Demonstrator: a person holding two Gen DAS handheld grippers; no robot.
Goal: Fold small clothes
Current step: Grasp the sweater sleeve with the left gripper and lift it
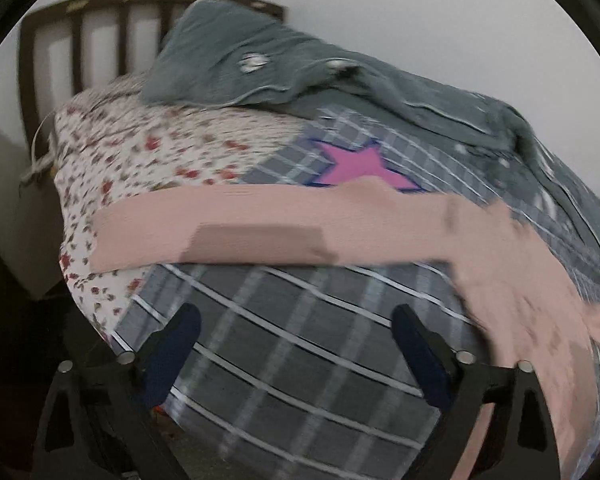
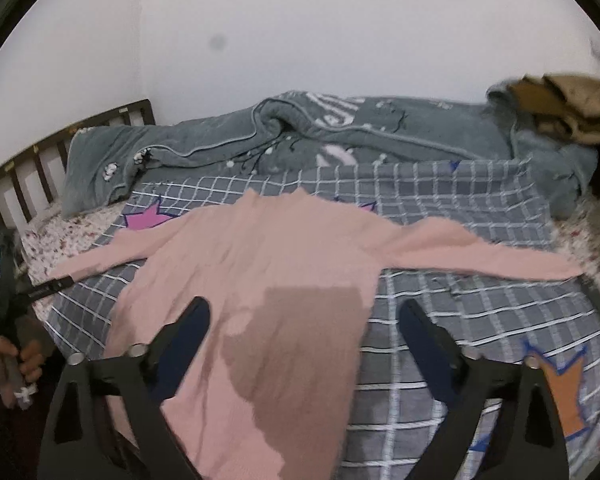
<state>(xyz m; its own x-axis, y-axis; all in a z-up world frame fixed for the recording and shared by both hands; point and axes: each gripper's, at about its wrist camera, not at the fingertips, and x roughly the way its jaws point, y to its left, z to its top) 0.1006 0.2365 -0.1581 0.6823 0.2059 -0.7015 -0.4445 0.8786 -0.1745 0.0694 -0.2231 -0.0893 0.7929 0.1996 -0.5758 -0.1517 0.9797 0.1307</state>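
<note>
- A pink long-sleeved knit top [image 2: 268, 264] lies spread flat, front down or up I cannot tell, on a grey checked bedcover with white grid lines [image 2: 460, 216]; both sleeves reach out sideways across that cover.
- In the right wrist view the right gripper [image 2: 304, 320] hangs over the lower body of the top, its black fingers with dark blue pads standing wide apart, nothing pinched between them; one pad is above the pink cloth, the other above the bare checked cover just beside the top's edge.
- In the left wrist view the left gripper [image 1: 296, 326] is above the checked cover, just short of one outstretched pink sleeve [image 1: 236, 228]; its jaws are spread wide and hold nothing.
- The view is blurred, so whether the fingertips touch the cover cannot be told.
- On the checked cover, a pink star patch [image 1: 360, 168] shows beyond the sleeve.
- A rumpled grey-green fleece blanket [image 2: 300, 136] lies along the far edge of the cover, against the wall.
- A dark wooden slatted headboard [image 1: 100, 36] stands at the end of the bed.
- A hand [image 2: 16, 364] shows at the left edge of the right wrist view, gripping the other tool's handle.
</note>
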